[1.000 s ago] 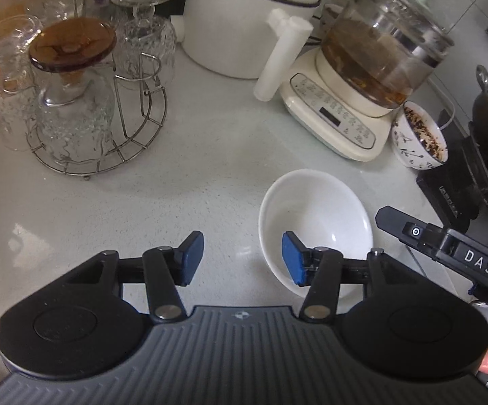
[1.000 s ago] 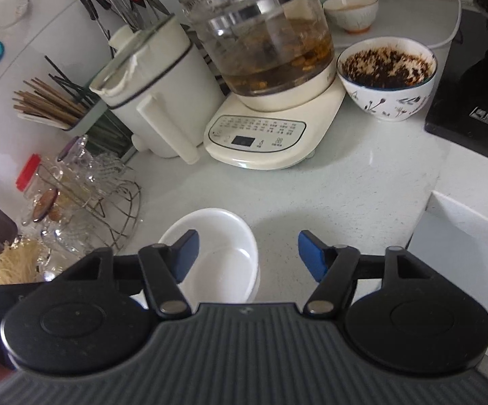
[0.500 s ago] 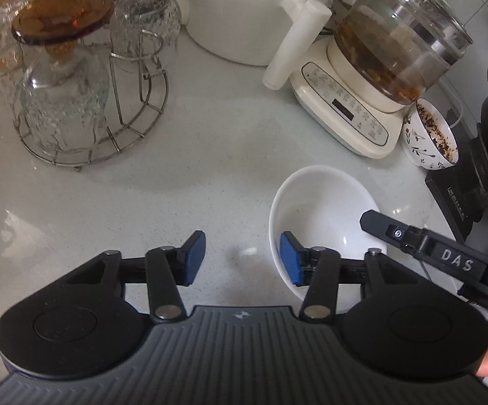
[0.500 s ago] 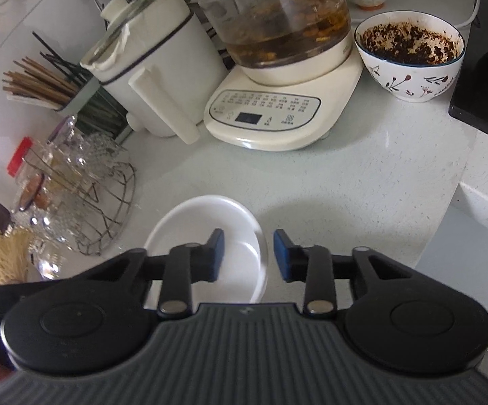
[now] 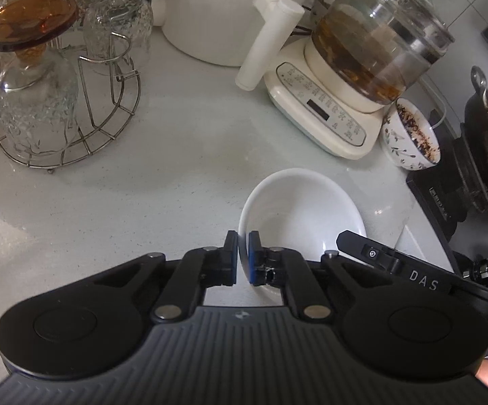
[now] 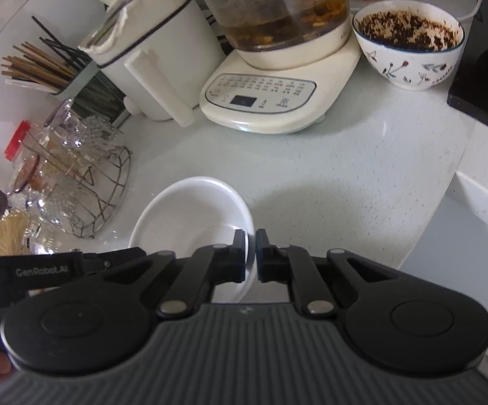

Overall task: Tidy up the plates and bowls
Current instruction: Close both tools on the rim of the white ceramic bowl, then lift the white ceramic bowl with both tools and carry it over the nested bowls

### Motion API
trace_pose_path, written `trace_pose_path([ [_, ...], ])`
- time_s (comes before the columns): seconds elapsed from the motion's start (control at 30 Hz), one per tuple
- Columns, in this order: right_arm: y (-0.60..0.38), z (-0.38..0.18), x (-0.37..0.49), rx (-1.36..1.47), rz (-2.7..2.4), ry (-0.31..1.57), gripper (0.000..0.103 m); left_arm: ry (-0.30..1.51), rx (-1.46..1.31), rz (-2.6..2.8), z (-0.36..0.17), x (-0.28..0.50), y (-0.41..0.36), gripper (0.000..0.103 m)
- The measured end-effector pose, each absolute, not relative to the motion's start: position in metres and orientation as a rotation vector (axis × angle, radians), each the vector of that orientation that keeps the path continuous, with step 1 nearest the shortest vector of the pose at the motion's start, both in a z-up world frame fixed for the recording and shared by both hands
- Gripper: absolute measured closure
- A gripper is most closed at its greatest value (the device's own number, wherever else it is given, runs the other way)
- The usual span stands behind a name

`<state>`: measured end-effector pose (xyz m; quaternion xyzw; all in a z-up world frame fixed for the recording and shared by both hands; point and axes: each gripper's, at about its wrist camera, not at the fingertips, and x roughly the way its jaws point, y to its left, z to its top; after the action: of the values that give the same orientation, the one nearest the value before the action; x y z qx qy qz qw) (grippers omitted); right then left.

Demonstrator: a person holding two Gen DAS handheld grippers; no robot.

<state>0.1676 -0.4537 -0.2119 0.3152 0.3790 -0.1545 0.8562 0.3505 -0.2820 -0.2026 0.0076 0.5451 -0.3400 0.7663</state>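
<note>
While both claws are pinching the same white bowl (image 5: pixel 303 209), I am holding it by opposite rims: the left claw (image 5: pixel 242 258) is clamped on its left edge, pads pressed either side of the thin wall, and the right claw (image 6: pixel 250 256) is clamped the same way on the right edge. It is sitting on the pale bench (image 5: pixel 125 185), near the front, apart from everything else. Further out I am seeing the kettle base (image 6: pixel 260 101), the floral bowl (image 6: pixel 409 50) full of dark residue, and the wire rack of glasses (image 5: pixel 65 94). I am judging the glazed rim slippery: lifting unevenly could twist it out of one grip, dropping it.
</note>
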Motion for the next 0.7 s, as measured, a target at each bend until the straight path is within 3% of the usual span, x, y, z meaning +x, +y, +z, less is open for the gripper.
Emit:
trace_pose_path([
  [0.7,-0.429,-0.142,0.133,0.619,-0.246,0.660,0.095,1.072,-0.102,-0.731,-0.125,0.308,-0.225,0.096],
])
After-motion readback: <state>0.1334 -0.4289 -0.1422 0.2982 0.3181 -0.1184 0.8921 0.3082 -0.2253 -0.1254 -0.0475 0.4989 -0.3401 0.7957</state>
